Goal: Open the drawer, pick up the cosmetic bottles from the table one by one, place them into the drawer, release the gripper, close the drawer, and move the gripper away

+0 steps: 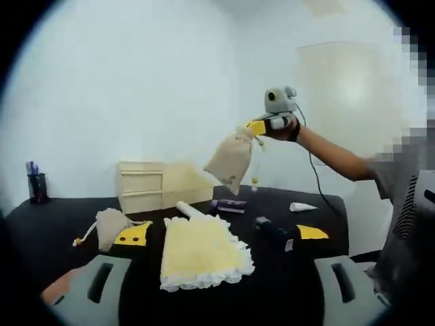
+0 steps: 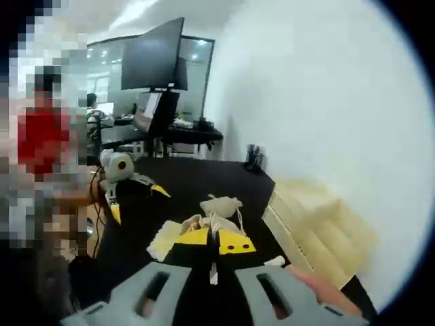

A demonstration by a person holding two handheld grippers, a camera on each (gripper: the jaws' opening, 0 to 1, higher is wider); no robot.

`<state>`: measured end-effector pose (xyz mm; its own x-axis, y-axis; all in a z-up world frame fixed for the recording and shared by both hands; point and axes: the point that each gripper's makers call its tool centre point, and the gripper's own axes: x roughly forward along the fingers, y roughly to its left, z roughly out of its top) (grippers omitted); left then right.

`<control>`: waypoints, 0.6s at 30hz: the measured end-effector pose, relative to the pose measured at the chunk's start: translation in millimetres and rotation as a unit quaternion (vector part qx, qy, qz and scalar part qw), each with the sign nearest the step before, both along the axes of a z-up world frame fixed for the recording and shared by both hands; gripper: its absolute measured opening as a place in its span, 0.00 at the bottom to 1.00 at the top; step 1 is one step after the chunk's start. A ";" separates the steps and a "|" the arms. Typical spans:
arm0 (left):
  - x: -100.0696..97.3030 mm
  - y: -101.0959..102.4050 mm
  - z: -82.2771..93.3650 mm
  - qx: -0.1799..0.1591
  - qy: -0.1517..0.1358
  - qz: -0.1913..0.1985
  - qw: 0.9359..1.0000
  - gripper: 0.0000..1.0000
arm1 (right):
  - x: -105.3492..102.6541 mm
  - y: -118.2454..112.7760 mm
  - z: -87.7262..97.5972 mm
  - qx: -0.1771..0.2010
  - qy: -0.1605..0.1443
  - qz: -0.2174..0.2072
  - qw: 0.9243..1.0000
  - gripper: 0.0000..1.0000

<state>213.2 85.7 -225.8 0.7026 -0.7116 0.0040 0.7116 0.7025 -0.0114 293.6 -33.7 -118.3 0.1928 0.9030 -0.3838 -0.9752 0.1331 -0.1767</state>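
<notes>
Black table (image 1: 41, 227), set against a white wall. At its back stands a pale wooden drawer unit (image 1: 144, 185), its fronts flush, so the drawer reads as not yet opened. In front of it: a yellow lace-edged cloth (image 1: 202, 251) spread flat at centre; a white tube (image 1: 189, 209) lying at the cloth's far edge; a purple bottle (image 1: 229, 204) on its side just beyond; a dark bottle (image 1: 274, 231) lying right of the cloth; a small white tube (image 1: 302, 206) further right; a beige drawstring pouch (image 1: 110, 226) resting left of the cloth with a yellow tag beside it. A pen cup (image 1: 37, 187) stands at the far left edge. The left gripper (image 1: 217, 288) sits low over the near table edge, jaws spread wide and empty, apparently waiting. The right gripper (image 2: 212, 272), seen from the left gripper view raised well above the table in the person's hand (image 1: 285, 128), has its yellow-tipped jaws pinched together on the drawstring of a second pouch (image 1: 231, 159), which hangs free below; the lift seems meant to let the pouch dangle clear of the other items. The cosmetic bottles all lie on the table, none in the drawer, so the task looks barely begun.
</notes>
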 end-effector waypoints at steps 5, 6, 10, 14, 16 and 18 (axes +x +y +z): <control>-2.1 -25.4 22.3 0.017 -0.013 -0.048 0.999 0.78 | -20.7 -0.4 15.2 -0.013 -0.015 0.066 0.998 0.00; -1.7 -31.1 25.7 0.018 -0.014 -0.060 0.998 0.78 | -24.9 -1.0 17.7 -0.016 -0.019 0.078 0.997 0.00; 7.3 -53.6 36.1 0.012 0.007 -0.116 0.993 0.77 | -44.2 -4.4 24.3 -0.028 -0.027 0.122 0.992 0.00; 13.5 -75.6 45.0 -0.006 0.029 -0.172 0.985 0.75 | -57.4 -6.2 26.3 -0.033 -0.025 0.145 0.989 0.00; 10.9 -87.9 53.0 -0.034 0.033 -0.209 0.977 0.74 | -71.6 -7.9 23.5 -0.042 -0.021 0.165 0.985 0.00; 7.7 -94.5 61.7 -0.059 0.031 -0.246 0.967 0.75 | -80.4 -10.3 22.0 -0.049 -0.014 0.182 0.982 0.00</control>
